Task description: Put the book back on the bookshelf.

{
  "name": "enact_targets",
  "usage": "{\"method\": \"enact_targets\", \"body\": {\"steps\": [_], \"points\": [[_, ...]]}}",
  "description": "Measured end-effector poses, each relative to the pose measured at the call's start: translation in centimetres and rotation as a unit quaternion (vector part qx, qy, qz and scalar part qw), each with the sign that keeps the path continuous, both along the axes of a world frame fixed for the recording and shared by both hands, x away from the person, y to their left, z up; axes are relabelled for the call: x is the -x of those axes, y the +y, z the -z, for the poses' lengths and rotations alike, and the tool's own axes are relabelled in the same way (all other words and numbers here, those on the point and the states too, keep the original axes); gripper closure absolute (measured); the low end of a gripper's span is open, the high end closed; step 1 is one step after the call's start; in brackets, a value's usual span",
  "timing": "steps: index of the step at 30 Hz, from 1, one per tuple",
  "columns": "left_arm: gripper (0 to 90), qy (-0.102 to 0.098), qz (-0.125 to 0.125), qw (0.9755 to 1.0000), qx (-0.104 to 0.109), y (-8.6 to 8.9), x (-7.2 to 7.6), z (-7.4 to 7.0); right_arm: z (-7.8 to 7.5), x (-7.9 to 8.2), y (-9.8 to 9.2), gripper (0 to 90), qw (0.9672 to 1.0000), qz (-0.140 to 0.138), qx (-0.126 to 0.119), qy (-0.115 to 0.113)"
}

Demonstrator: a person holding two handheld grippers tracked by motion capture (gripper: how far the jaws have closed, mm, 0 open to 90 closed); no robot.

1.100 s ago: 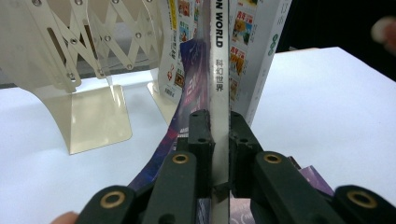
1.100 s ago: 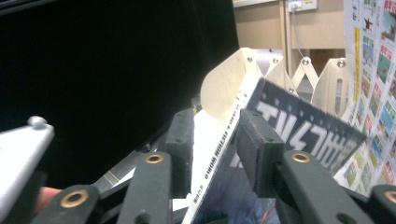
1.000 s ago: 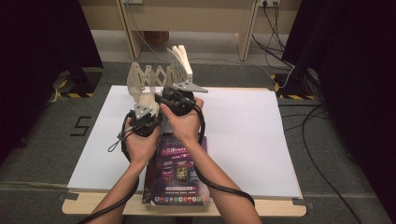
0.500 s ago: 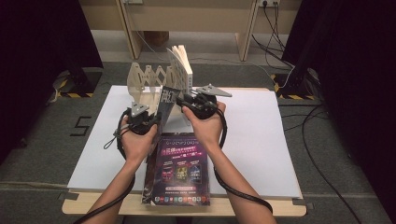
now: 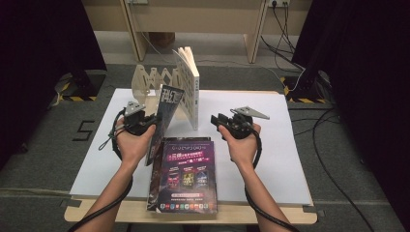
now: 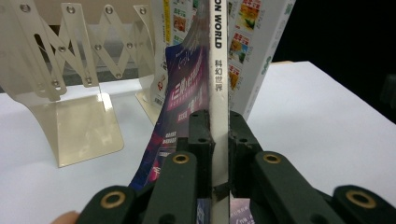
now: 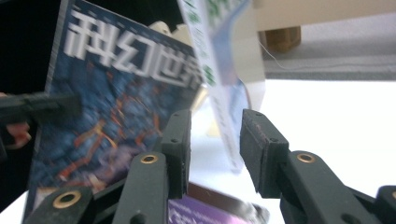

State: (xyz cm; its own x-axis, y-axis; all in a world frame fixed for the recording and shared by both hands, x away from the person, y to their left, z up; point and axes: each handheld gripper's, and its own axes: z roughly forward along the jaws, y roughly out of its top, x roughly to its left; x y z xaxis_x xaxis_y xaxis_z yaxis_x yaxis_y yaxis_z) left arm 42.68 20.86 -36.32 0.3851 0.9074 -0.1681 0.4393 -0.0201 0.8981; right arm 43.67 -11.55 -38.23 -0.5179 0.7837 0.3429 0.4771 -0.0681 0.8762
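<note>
In the high view the left claw (image 5: 153, 122) sits left of centre, clenched on a thin blue magazine (image 5: 163, 113) that stands on edge, tilted, its lower end just beside the flat magazine (image 5: 185, 174) lying face up at the lower middle of the white table (image 5: 290, 159). The left gripper view shows this grip closely: the two black jaws press on either side of the magazine's white spine (image 6: 218, 93), which rises straight up the middle of the frame. Behind it, at the upper left, stands the beige accordion book rack (image 6: 70, 93), and a white-covered book (image 6: 254, 51) leans at the upper right. In the high view that rack (image 5: 147, 82) stands at the upper middle of the table, with the white book (image 5: 189, 87) upright against its right end. The right claw (image 5: 216, 122) hovers right of centre, well apart from the held magazine, its jaws released with nothing between them. The right gripper view shows the parted pads (image 7: 259, 149) low in the frame, with the blue magazine cover (image 7: 116, 107) at the left and the white book's edge (image 7: 219, 93) beyond the gap.
</note>
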Motion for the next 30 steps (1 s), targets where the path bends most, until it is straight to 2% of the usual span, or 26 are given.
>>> {"method": "enact_targets", "body": {"steps": [6, 11, 17, 20, 30], "points": [[82.7, -0.004, -0.001, 1.0000, 0.001, 0.6, 0.0, -0.5, 1.8, 1.0, -2.7, 63.3, 0.9998, 0.015, 0.007, 0.013], [82.7, -0.007, -0.001, 1.0000, 0.006, 1.0, 0.1, -0.8, 2.9, 1.6, -4.6, 62.8, 0.9993, 0.034, 0.009, 0.008], [82.6, -0.015, -0.001, 0.9998, 0.010, 1.7, 0.1, -1.2, 3.7, 2.2, -6.1, 61.3, 0.9983, 0.053, 0.024, 0.005], [82.6, -0.016, -0.001, 0.9998, 0.009, 1.8, 0.0, -1.3, 4.6, 2.5, -7.0, 60.6, 0.9975, 0.064, 0.027, 0.011], [82.7, -0.016, -0.001, 0.9999, 0.005, 2.0, -0.3, -1.6, 5.5, 3.0, -7.8, 59.6, 0.9960, 0.073, 0.050, 0.012]]}}
